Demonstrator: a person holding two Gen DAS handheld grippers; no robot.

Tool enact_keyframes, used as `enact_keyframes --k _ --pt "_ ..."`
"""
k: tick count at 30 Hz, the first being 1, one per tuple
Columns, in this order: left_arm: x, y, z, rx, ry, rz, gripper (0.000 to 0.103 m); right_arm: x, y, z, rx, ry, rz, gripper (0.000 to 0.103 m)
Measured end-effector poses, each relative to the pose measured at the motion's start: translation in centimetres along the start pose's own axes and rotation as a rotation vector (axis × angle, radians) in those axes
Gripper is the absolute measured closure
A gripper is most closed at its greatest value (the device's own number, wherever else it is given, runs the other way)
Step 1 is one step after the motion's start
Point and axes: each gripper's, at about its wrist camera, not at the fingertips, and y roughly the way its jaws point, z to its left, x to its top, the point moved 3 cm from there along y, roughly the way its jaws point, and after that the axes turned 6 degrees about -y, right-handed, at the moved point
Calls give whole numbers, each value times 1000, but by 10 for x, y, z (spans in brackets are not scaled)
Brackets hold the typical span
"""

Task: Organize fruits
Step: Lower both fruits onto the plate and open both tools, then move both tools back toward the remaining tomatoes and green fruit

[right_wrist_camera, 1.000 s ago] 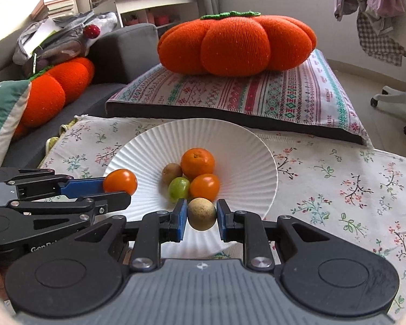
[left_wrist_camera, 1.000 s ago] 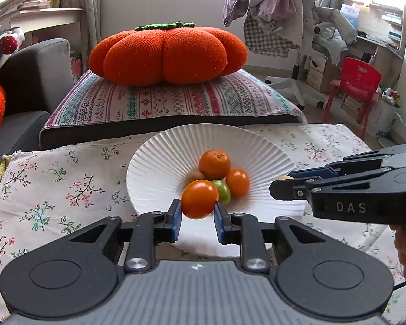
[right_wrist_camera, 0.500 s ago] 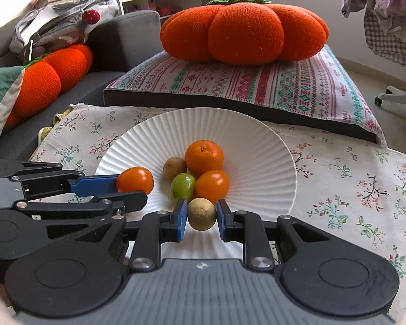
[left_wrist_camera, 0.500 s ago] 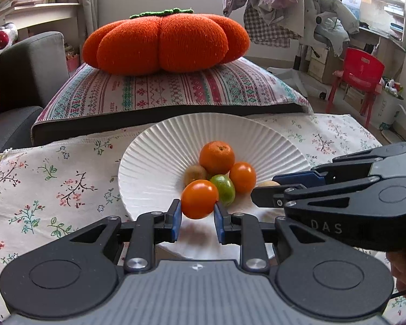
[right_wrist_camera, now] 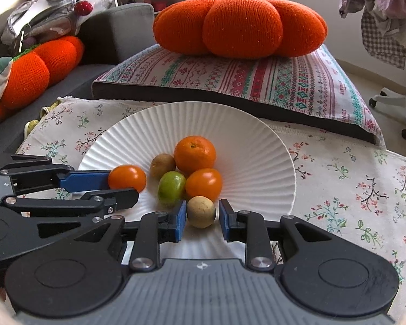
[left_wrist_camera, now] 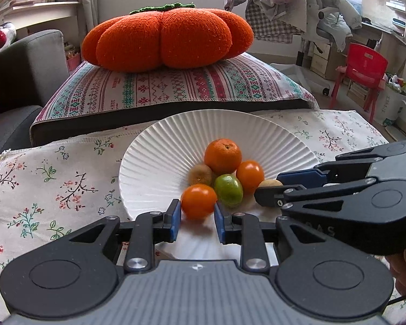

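Pinching an orange tomato point(left_wrist_camera: 199, 201) between its blue pads, the left gripper point(left_wrist_camera: 197, 211) sits low over the near part of the plate point(left_wrist_camera: 154, 162); its jaws have just eased a touch, yet both pads look to be against the skin. Just beside it, the right gripper point(right_wrist_camera: 202, 211) brackets a tan fruit point(right_wrist_camera: 201, 211) that rests on the plate's near slope. Its jaws have also just been opening, and a sliver of daylight shows between the fruit and the right-hand pad, so the grip looks let go. Both jaws stand narrow.

Past the fingertips the other fruits huddle in the plate's hollow, touching one another: a green fruit point(left_wrist_camera: 228, 191) nearest, a second tomato point(left_wrist_camera: 249, 173) to its right, a kiwi point(left_wrist_camera: 200, 174) to its left, and an orange point(left_wrist_camera: 222, 156) at the back. The plate lies on a flowered cloth point(left_wrist_camera: 54, 184). Beyond it is a striped cushion point(left_wrist_camera: 176, 86) with a knitted pumpkin pillow point(left_wrist_camera: 165, 38) on top.
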Motion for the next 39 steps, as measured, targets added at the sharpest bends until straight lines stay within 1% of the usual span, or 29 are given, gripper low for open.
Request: enact_keyframes --k 3,9,18,27,31,34,35,39 --pt "1 -3 2 10 -10 -5 97 1 -3 -1 -6 10 -5 76" --pt "-1 -12 4 12 -9 -8 95 -1 -13 4 -21 -13 -11 75" --pt "-3 -40 -3 12 12 -36 91 -1 -42 10 -20 -23 -42 73" --pt "-19 -81 1 26 10 -49 83 -13 -74 20 -9 -28 -52 71" --pt "-27 -98 5 31 0 -53 74 -18 -88 27 -11 -36 -54 71" --pt "-31 -110 4 41 9 -65 73 -21 -100 31 9 -24 -63 70" --pt "-32 -114 4 42 7 -71 71 -22 -105 33 5 -27 -66 70" --pt "-38 -128 4 34 -11 -80 69 -28 -119 39 -13 -37 -76 70"
